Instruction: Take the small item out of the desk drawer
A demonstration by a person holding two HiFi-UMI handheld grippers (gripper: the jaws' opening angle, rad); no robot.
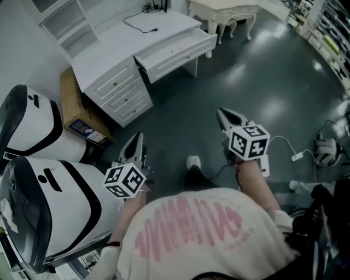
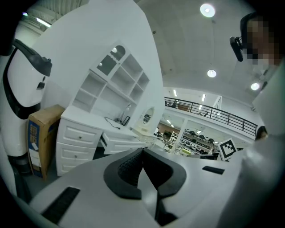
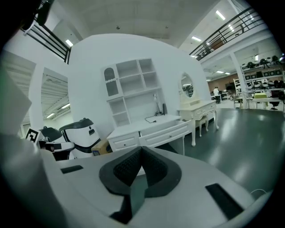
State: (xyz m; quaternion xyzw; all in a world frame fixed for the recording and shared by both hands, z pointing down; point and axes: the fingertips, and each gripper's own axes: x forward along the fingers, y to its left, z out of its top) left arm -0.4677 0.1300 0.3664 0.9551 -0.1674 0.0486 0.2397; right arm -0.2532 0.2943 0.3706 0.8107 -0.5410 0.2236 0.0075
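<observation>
A white desk (image 1: pixel 117 41) stands a few steps ahead across the dark floor. Its wide middle drawer (image 1: pixel 178 49) is pulled out; I can make out no small item inside from here. My left gripper (image 1: pixel 136 140) and right gripper (image 1: pixel 223 114) hang in the air well short of the desk, both shut with nothing between the jaws. In the left gripper view the closed left gripper (image 2: pixel 142 151) points toward the desk (image 2: pixel 82 129) and its drawer (image 2: pixel 122 143). The right gripper (image 3: pixel 141 149) likewise faces the desk (image 3: pixel 142 124) and its open drawer (image 3: pixel 165 133).
A cardboard box (image 1: pixel 76 109) leans against the desk's left side, beside two large white-and-black machines (image 1: pixel 33 128) (image 1: pixel 49 213). Three small drawers (image 1: pixel 123 95) sit under the desk's left end. A cream dressing table (image 1: pixel 224 10) stands right of the desk. A white cable and plug (image 1: pixel 298 156) lie on the floor at right.
</observation>
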